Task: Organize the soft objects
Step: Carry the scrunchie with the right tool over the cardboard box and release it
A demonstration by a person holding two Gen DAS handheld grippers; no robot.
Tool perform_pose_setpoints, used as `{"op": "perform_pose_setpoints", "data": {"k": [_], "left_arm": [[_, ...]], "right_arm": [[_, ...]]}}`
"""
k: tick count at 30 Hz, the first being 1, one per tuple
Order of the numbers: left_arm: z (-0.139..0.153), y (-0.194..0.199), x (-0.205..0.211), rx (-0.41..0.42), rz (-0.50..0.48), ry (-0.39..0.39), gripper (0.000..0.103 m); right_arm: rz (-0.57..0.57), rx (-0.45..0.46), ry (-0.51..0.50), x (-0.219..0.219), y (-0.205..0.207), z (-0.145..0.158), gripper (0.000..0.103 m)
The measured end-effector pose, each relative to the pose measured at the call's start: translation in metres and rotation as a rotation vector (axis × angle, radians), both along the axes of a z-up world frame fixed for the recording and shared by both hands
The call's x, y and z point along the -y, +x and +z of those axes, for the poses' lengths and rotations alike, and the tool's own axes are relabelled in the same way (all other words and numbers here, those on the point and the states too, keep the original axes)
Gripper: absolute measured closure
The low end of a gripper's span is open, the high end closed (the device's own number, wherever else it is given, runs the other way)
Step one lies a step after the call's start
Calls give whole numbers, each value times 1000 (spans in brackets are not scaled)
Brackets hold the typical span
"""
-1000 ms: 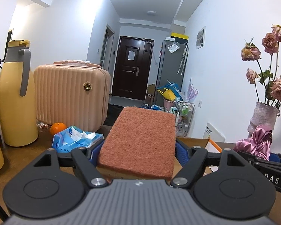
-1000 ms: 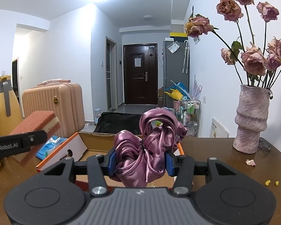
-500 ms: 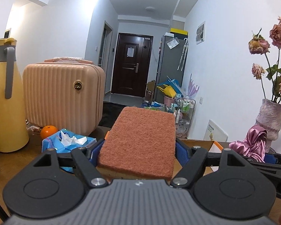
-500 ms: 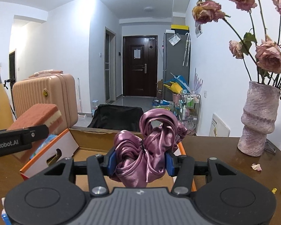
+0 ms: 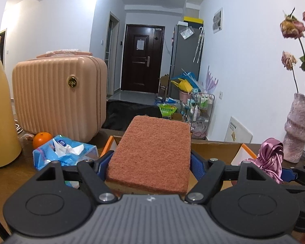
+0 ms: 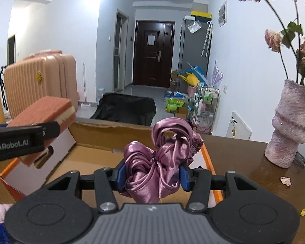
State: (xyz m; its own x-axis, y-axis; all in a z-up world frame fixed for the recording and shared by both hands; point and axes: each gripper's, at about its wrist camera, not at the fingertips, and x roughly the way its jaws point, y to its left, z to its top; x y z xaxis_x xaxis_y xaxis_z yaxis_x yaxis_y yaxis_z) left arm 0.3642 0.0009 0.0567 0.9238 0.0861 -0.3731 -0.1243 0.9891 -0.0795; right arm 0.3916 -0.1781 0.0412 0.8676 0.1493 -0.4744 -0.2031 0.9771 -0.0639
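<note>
Left wrist view: the left hand-held gripper [image 5: 149, 162] pinches a scouring sponge [image 5: 150, 154] between its blue pads, rust-coloured abrasive face up, yellow foam layer below. The sponge sits above the near edge of an open cardboard box [image 5: 213, 145] on the brown surface [image 5: 10, 174]. A blue tissue pack [image 5: 65, 152] lies left of the box, an orange [image 5: 42, 139] just behind the pack, and a ribbed peach suitcase [image 5: 59, 95] stands beyond. A yellow thermos jug [image 5: 0, 122] is at far left. At right, a satin scrunchie [image 5: 270, 156] is visible in front of a mauve vase [image 5: 299, 130].

Right wrist view: the right hand-held gripper [image 6: 152, 174] pinches the mauve satin scrunchie [image 6: 160, 160] between its pads, held over the box [image 6: 103, 140] interior. The left hand-held gripper [image 6: 20, 138] enters from the left, carrying the sponge [image 6: 48, 111] above the box's left wall. The vase [image 6: 290, 124] of dried roses [image 6: 274, 38] stands on the surface [image 6: 250, 166] to the right, with a fallen petal [image 6: 285, 180] near it.
</note>
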Motion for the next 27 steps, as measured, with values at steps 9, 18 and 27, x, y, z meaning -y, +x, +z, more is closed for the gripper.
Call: {"op": "perform_pose_setpoints", "data": {"k": [9,18,27], "left_arm": [[-20,25,4,-83,2,44,26],[-40,30,4,-105,-1,52,25],[-46,29,0,-84,6,40,23]], "right_arm": [[-14,-78,-32,-6,16,-20,52],[-32,-115,-39,-5,20,-33,51],[-38,-127,-33,-1,24,-36,45]]}}
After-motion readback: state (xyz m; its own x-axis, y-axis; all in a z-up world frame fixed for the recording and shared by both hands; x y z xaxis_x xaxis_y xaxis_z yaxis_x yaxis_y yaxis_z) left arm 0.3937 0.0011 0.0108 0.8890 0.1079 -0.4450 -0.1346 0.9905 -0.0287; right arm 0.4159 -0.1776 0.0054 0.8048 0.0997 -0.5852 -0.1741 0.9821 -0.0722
